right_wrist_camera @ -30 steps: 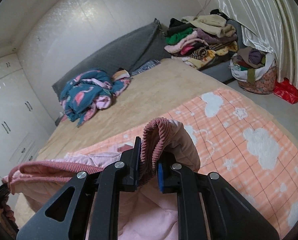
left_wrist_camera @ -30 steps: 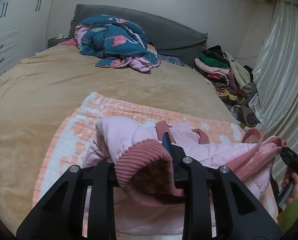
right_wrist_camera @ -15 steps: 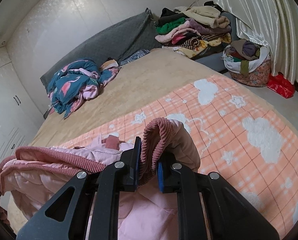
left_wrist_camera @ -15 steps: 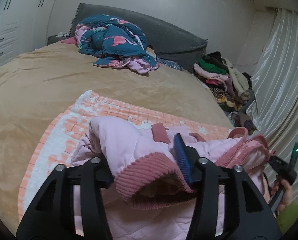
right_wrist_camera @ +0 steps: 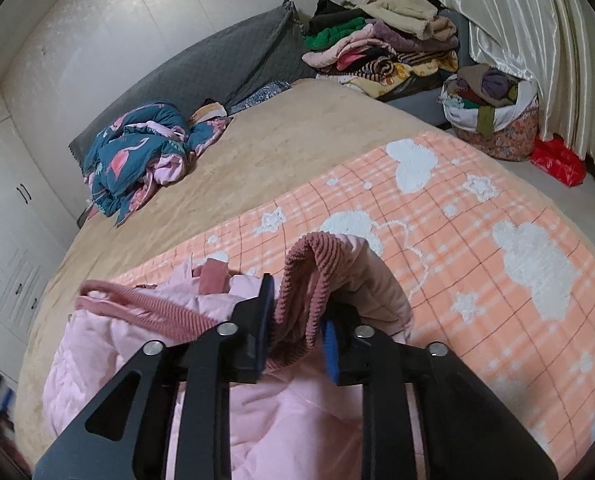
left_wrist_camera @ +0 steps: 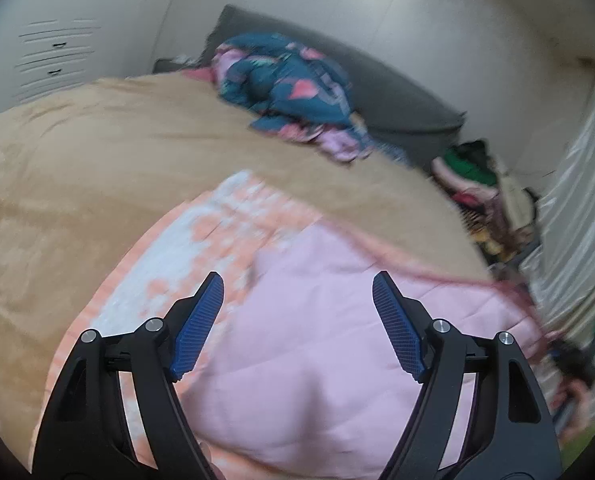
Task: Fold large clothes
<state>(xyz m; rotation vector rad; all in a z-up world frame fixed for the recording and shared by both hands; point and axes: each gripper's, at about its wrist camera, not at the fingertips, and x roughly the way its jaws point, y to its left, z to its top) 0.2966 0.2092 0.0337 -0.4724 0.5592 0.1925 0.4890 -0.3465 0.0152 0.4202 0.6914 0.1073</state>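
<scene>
A wide bed (right_wrist_camera: 297, 148) under a tan cover fills most of the room, with a grey headboard cushion (right_wrist_camera: 201, 64) leaning against the wall behind it. Across the near end lies an orange checked blanket (right_wrist_camera: 497, 240) patterned with white clouds and stars. On that blanket sits the pink quilted jacket (right_wrist_camera: 257, 412), spread flat toward the left side and bunched where it is lifted on the right. Up by the cushion there is a rumpled teal flamingo-print garment (right_wrist_camera: 137, 156). Beside the bed, against the pale curtain (right_wrist_camera: 509, 20), a heap of folded clothes (right_wrist_camera: 381, 44) is stacked high. Next to it on the floor stands a floral laundry basket (right_wrist_camera: 505, 132), stuffed with dark and brownish clothes that mound above its rim, and a red bag (right_wrist_camera: 557, 160) lies just beside the basket.

The right gripper (right_wrist_camera: 297, 340) has its jaws closed narrowly on the jacket's ribbed dusty-pink cuff (right_wrist_camera: 309, 280), holding it raised off the blanket. The left gripper (left_wrist_camera: 297, 328) hangs above the flat pink fabric with its blue-padded jaws spread wide, gripping nothing; that view is blurred.
</scene>
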